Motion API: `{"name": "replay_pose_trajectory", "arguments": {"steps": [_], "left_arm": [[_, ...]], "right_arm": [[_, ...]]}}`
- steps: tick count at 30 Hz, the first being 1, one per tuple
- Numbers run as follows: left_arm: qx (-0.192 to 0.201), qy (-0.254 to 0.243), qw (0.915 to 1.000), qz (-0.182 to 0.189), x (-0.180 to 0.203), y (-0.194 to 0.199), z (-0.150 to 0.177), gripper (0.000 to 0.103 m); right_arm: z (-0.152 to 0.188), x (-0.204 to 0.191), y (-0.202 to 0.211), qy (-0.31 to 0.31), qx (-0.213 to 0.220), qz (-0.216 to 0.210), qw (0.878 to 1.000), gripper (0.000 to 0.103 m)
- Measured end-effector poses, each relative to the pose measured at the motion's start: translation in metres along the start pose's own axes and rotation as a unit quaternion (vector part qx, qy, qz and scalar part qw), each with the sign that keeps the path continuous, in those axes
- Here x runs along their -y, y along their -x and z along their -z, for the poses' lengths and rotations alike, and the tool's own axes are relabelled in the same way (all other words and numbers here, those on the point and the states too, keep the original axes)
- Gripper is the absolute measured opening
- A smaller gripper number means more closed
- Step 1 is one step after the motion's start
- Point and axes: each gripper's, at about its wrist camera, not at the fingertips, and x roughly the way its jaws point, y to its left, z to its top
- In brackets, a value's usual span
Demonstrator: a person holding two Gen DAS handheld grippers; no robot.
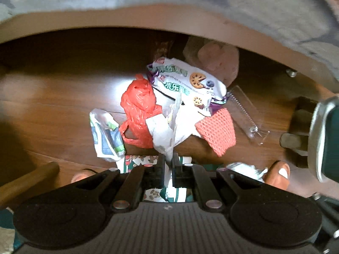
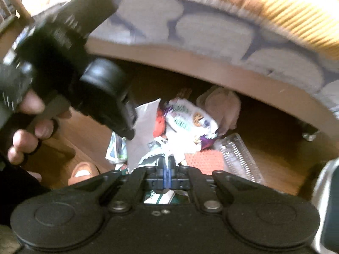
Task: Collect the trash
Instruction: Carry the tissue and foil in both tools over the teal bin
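Trash pile [image 1: 169, 97] lies on the floor below both claws; left claw [image 1: 168, 165] pinches white paper [image 1: 163, 135], right claw [image 2: 168, 169] pinches a wrapper [image 2: 152, 156].

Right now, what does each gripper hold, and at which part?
The left gripper pinches the white crumpled wrapper at its lower tip. The right gripper is shut on a white-green wrapper at its edge.
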Motion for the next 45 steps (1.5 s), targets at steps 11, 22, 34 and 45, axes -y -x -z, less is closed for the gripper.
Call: {"name": "replay_pose_trajectory", "arguments": {"steps": [11, 22, 34, 45], "left_arm": [[0.112, -0.056, 0.9909, 0.050, 0.027, 0.130, 0.044, 0.006], [0.206, -0.146, 0.9605, 0.117, 0.122, 0.257, 0.077, 0.006], [0.250, -0.277, 0.9126, 0.167, 0.288, 0.335, 0.105, 0.006], [0.213, -0.336, 0.8985, 0.185, 0.403, 0.306, 0.101, 0.006]], "right_arm": [[-0.007, 0.035, 0.144, -0.068, 0.103, 0.022, 0.992, 0.002], [0.005, 0.089, 0.307, -0.124, 0.203, 0.072, 0.969, 0.003], [0.047, 0.190, 0.385, -0.216, 0.260, 0.154, 0.929, 0.003], [0.087, 0.261, 0.356, -0.298, 0.217, 0.178, 0.912, 0.003]]}}
